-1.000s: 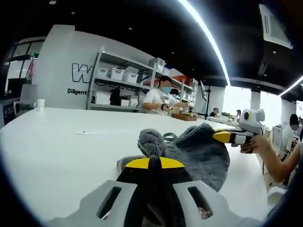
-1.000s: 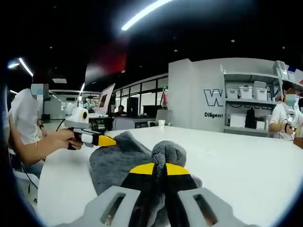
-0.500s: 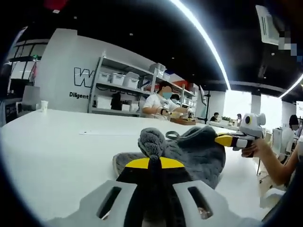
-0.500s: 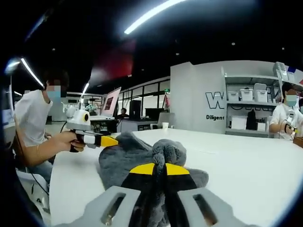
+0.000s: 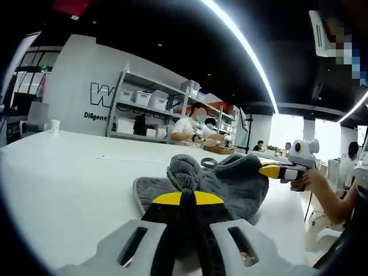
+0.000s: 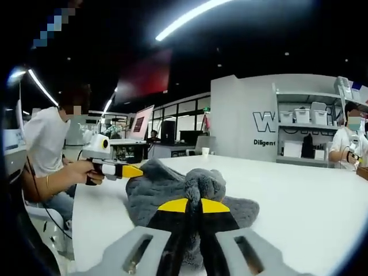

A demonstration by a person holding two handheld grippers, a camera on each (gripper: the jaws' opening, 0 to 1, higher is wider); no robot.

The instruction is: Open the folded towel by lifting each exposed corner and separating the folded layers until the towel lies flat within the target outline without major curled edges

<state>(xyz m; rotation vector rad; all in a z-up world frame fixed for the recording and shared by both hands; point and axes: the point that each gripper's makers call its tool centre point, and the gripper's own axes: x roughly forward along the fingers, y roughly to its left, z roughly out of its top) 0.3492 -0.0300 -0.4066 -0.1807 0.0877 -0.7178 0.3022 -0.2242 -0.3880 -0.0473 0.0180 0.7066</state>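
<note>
Grey towel (image 5: 230,184) bunched mid-frame on the white bench (image 5: 63,172), stretched between left hand-held gripper (image 5: 183,198) and right hand-held gripper (image 6: 192,204) (each clamped on a corner), so spreading means pulling apart.

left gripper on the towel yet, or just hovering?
Touching. In the left gripper view the left gripper is shut on a bunched fold of the grey towel, pinched between the jaw tips with no gap.
</note>
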